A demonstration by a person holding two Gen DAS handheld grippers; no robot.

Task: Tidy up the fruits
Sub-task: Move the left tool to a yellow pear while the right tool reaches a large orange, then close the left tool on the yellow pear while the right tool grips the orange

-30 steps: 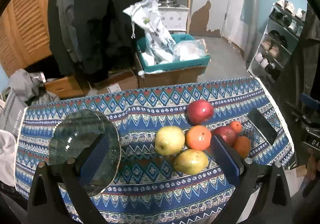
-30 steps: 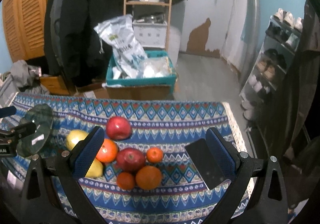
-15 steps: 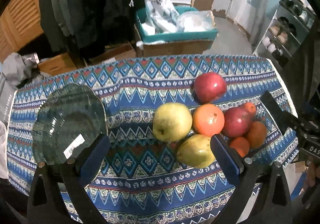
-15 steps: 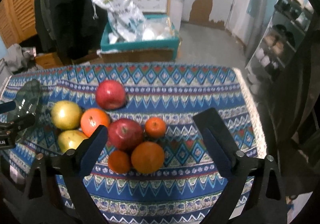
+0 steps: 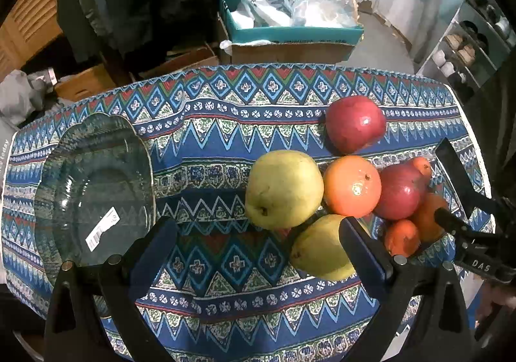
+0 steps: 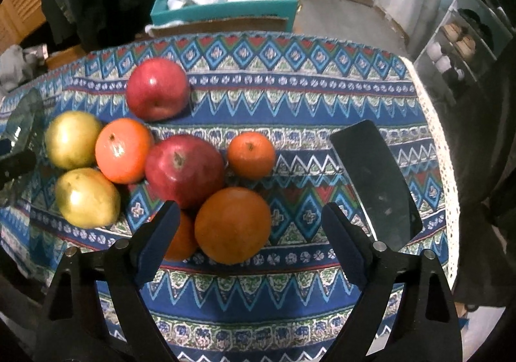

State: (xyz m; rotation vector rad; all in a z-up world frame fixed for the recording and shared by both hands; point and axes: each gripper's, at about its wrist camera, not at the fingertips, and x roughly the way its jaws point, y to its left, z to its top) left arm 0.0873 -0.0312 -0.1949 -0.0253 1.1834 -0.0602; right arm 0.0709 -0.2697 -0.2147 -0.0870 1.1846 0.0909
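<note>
Right gripper [image 6: 250, 226] closing – big orange [image 6: 233, 225] between fingers, untouched; left gripper [image 5: 258, 241] open, empty.

1. The tablecloth [image 6: 322, 97] is woven cloth, matt, with a printed geometric pattern and a pale lace-like edge.
2. The plate [image 5: 96, 175] is clear greenish glass, glossy, with a ribbed rim and a white paper barcode sticker.
3. The red apples [image 6: 158, 87] have smooth, shiny skin with bright highlights.
4. The pears [image 5: 283, 187] look smooth, with a duller, faintly speckled sheen.
5. The oranges [image 6: 232, 223] show a finely dimpled, semi-glossy peel.
6. The phone [image 6: 374, 181] has a black, glassy, lightly smudged face.
7. The right gripper [image 6: 250, 226] is matt black plastic with dark blue, rubbery-looking pads and small metal pins.
</note>
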